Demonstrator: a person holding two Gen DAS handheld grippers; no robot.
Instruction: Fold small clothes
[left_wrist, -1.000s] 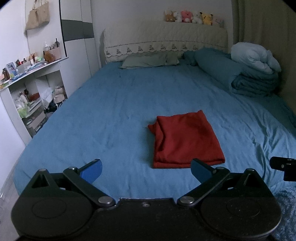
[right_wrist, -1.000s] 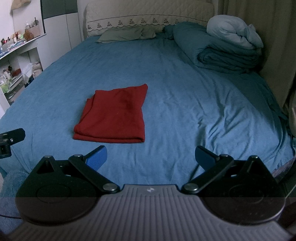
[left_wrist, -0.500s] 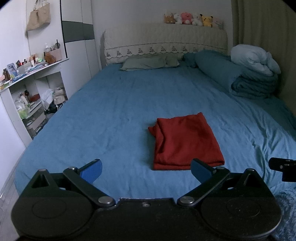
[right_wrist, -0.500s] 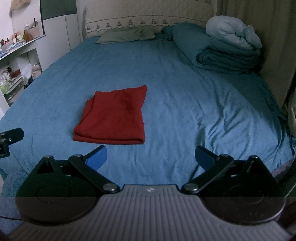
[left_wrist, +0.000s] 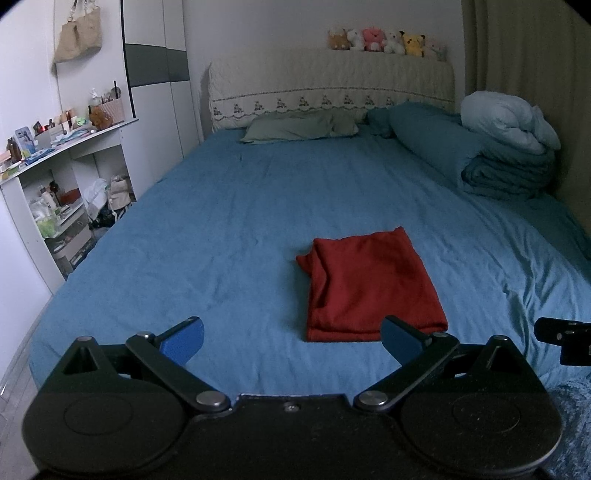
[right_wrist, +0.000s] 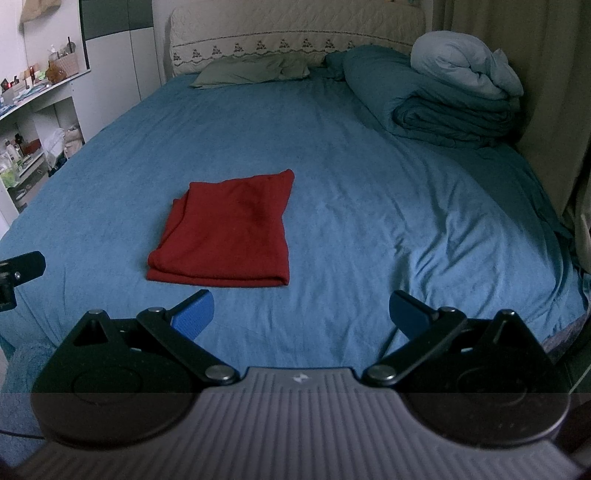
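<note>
Blue sheet covers a wide bed (left_wrist: 229, 229) that fills both views. At far left, white shelves (left_wrist: 55, 177) hold bottles and small clutter, and a beige bag (left_wrist: 77, 33) hangs on the wall above them. Beside the shelves stands a white wardrobe (left_wrist: 155, 85) with a dark band. At the far end of the bed a cream headboard (left_wrist: 328, 85) carries a row of plush toys (left_wrist: 384, 38), with a green pillow (left_wrist: 299, 127) lying flat just below it.

Near the foot of the bed, the left hand-held gripper (left_wrist: 291, 338) hangs over the sheet with its blue-padded fingers spread wide and nothing between them. Just beyond its right finger lies the red cloth (left_wrist: 369, 284), folded into a neat rectangle, flat on the sheet, with layered edges showing along its left side. In the right wrist view the cloth (right_wrist: 229, 236) sits left of centre, beyond the left finger of the right hand-held gripper (right_wrist: 301, 314), which is also spread wide and empty, above bare sheet.

At far right a rolled teal duvet (left_wrist: 480, 162) rests against the wall side of the bed, with a pale blue blanket (left_wrist: 509, 122) bundled on top. Beige curtain (left_wrist: 528, 74) hangs behind them.
</note>
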